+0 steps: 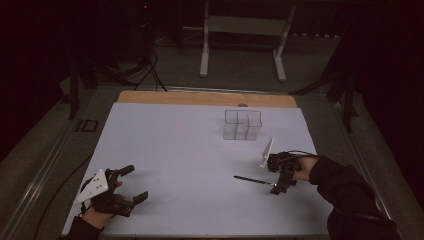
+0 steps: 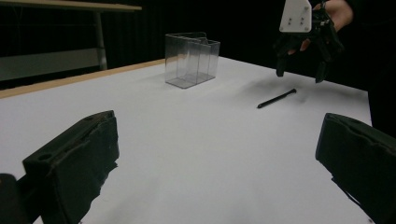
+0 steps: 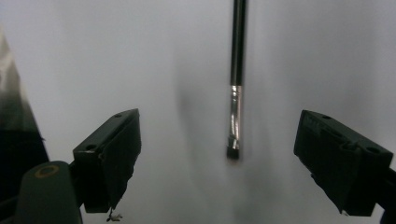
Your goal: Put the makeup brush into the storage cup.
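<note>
Lying on the white-covered worktop in a dark room, the black brush sits beneath the right hand-held gripper, jaws spread. The left hand-held gripper rests spread, well apart. A clear organizer stands beyond.

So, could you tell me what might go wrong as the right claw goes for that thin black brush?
The brush lies flat on the white table, so the open right claw, poised over its ferrule end, may scrape the surface or shut above it. A grip that near one end could let the long handle swing down. The clear compartment box looks light and might tip if bumped.
</note>
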